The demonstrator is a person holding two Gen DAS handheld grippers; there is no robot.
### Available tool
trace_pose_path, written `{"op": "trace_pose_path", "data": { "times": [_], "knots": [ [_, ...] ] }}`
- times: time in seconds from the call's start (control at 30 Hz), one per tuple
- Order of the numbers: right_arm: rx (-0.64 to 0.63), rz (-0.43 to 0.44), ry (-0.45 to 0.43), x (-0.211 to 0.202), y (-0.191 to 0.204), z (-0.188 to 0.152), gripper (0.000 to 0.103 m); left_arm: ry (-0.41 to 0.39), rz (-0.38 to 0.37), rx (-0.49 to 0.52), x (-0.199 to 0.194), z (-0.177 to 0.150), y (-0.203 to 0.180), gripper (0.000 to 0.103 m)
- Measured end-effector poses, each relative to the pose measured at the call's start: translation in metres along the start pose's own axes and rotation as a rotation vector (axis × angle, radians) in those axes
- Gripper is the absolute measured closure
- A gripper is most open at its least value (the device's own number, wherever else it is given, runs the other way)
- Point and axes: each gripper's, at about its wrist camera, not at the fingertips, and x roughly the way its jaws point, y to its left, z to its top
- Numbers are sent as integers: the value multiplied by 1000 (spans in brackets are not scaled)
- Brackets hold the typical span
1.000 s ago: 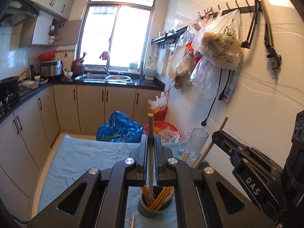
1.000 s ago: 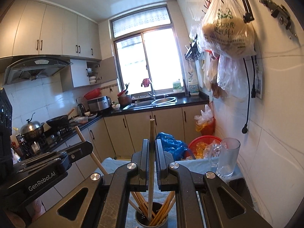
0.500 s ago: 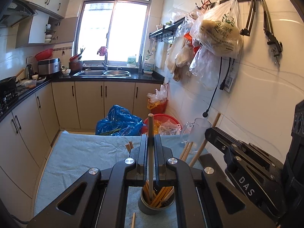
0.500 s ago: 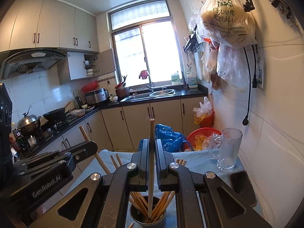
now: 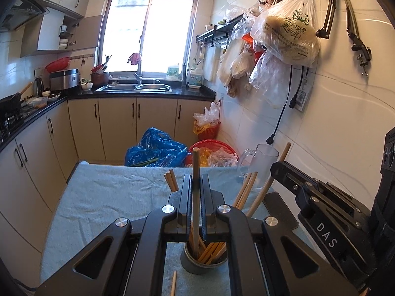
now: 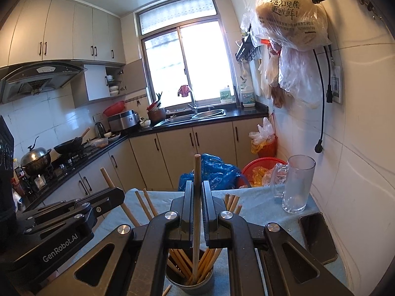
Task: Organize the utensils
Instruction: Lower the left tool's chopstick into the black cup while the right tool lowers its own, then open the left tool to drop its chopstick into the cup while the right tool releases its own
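Observation:
A grey metal holder (image 5: 197,265) (image 6: 187,282) with several wooden chopsticks stands on the blue cloth, right under both grippers. My left gripper (image 5: 196,180) is shut on one upright chopstick (image 5: 196,162), whose lower end reaches into the holder. My right gripper (image 6: 196,185) is shut on another upright chopstick (image 6: 197,170) that also dips into the holder. Each gripper shows in the other's view, the right gripper (image 5: 321,204) at the right and the left gripper (image 6: 74,219) at the left. One loose chopstick (image 5: 174,283) lies on the cloth beside the holder.
A glass mug (image 6: 296,185) and a dark phone (image 6: 318,236) sit on the cloth-covered table (image 5: 111,197) near the tiled right wall. Beyond the table's far edge are a blue bag (image 5: 155,150) and red baskets (image 5: 212,148). Plastic bags (image 5: 288,39) hang overhead.
Both grippers have sunk with their chopsticks toward the holder, so more of the table shows. Both stay shut.

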Motion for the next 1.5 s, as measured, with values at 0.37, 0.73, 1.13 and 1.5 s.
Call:
{"op": "trace_pose_path", "data": {
  "times": [0.37,0.73,1.13,1.5],
  "knots": [
    [22,-2,52,17,-8,-16,96,38,6,-10,12,-14,6,98],
    [47,2,114,31,-17,-32,96,82,4,-31,21,-28,14,97],
    [52,7,86,11,-14,-27,64,24,13,-35,-18,-30,13,68],
    [26,-18,73,-36,-8,-29,46,-22,94,-67,-69,-50,25,40]
  ]
}}
